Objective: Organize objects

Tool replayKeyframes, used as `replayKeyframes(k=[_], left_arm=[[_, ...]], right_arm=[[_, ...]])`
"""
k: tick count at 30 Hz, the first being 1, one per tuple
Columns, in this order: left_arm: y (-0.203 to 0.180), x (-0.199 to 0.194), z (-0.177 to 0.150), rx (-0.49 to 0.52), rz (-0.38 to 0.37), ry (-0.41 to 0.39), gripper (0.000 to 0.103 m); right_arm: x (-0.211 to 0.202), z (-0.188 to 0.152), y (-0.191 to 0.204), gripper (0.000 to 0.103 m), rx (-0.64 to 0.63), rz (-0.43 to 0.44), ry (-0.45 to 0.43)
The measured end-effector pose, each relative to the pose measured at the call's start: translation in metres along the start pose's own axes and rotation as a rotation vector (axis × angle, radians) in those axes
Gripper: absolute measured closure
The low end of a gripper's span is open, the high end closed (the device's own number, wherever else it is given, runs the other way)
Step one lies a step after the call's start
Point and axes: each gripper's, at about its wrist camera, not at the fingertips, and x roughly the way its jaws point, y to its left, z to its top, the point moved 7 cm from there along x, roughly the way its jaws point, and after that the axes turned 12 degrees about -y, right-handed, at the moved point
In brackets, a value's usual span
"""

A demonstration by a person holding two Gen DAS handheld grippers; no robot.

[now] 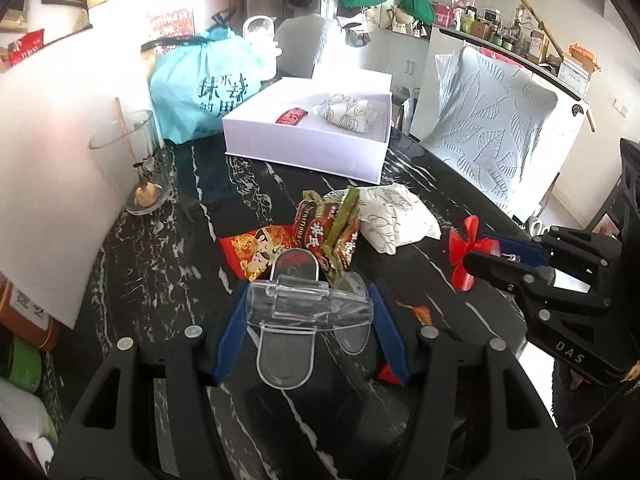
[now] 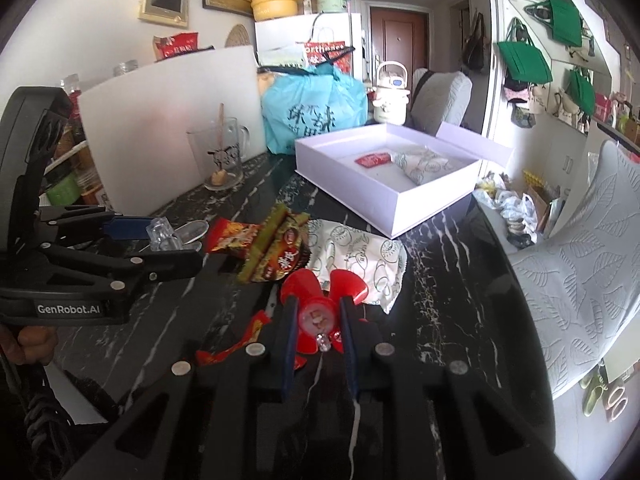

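My left gripper (image 1: pixel 310 304) is shut on a clear plastic propeller-shaped toy (image 1: pixel 308 312), held just above the black marble table (image 1: pixel 160 272). At the right edge of that view, my right gripper (image 1: pixel 480 248) is shut on a red propeller toy (image 1: pixel 466 254). The right wrist view shows the red toy (image 2: pixel 320 312) pinched between the blue pads (image 2: pixel 290 332). A pile of snack packets (image 1: pixel 328 232) lies ahead of both. Behind it stands an open white box (image 1: pixel 304 148) with a small red packet (image 1: pixel 291 115) and a patterned white packet (image 1: pixel 346 112) inside.
A glass mug with a wooden stick (image 1: pixel 140 164) stands at the left by a white board (image 1: pixel 52 160). A teal bag (image 1: pixel 204 84) sits behind the box. A cushioned chair (image 1: pixel 492 132) borders the table's right side. A torn red wrapper (image 1: pixel 416 312) lies near my grippers.
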Motion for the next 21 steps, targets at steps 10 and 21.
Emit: replayKeyframes(k=[10, 21], left_arm=[[-0.009, -0.015, 0.014, 0.005, -0.011, -0.032, 0.045], [-0.013, 0.003, 0.049, 0.055, -0.028, -0.039, 0.045]], right_arm=[[-0.022, 0.021, 0.007, 0.083, -0.022, 0.028, -0.053], [-0.007, 0.049, -0.008, 0.083, -0.032, 0.020, -0.061]])
